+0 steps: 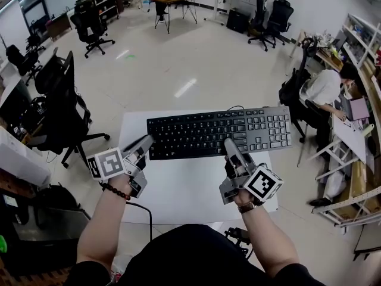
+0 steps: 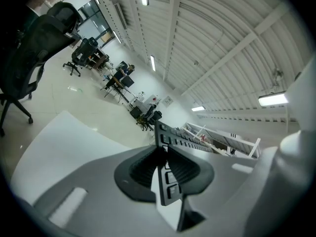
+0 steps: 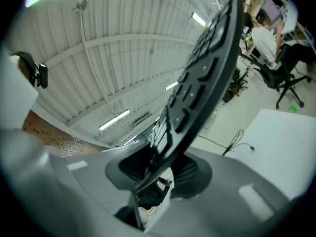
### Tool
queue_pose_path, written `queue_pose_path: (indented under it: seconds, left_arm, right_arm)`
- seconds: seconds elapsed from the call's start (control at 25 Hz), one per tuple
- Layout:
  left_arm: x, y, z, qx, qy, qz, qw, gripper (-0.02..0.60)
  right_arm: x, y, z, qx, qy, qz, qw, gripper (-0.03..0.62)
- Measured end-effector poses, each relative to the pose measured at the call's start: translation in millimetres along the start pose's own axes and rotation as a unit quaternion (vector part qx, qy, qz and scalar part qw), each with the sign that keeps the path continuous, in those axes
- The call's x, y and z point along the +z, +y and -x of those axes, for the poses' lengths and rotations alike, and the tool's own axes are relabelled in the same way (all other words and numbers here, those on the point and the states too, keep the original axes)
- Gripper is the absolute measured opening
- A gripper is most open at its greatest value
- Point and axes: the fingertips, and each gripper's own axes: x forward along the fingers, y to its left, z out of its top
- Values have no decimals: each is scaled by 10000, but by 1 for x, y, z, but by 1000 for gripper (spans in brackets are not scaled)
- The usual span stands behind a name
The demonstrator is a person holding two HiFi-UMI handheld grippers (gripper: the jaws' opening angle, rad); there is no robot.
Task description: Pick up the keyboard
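Gripping the black keyboard from two sides, both claws are clenched on it and hold it in the air above the white worktop. The left claw has the keyboard's left end, at the near corner. In the left gripper view the ribbed pads press on either face of that thin end, and the keyboard stands on edge between them and runs away towards the ceiling beams. The worktop lies below and to the left there, clear of the keyboard.

The right claw grasps the near long edge, right of the middle, just short of the number pad. In the right gripper view the keyboard rises steeply from that claw up across the ceiling, its edge pinched between the dark pads. A thin cable trails over the floor beside the worktop at the lower right.

From the head view the keyboard sits roughly level and crosswise, over the far half of the worktop. Each claw carries a marker cube near the hand. The left wrist wears a bead bracelet and the right a watch. A black office chair stands left of the worktop, and a seated person works at a desk on the far right.
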Motion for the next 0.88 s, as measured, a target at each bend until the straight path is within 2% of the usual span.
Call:
queue_pose_path:
  seconds: [0.32,0.88]
  left_arm:
    - [9,-8,6,-104,-118,-107,9998,75]
    - [14,-10,8,-143,-183,-200,9995,75]
  right_arm:
    - [7,16,-2,163,-94,214,9996,121]
    - [9,19,-4,264,-166,241,9992,121]
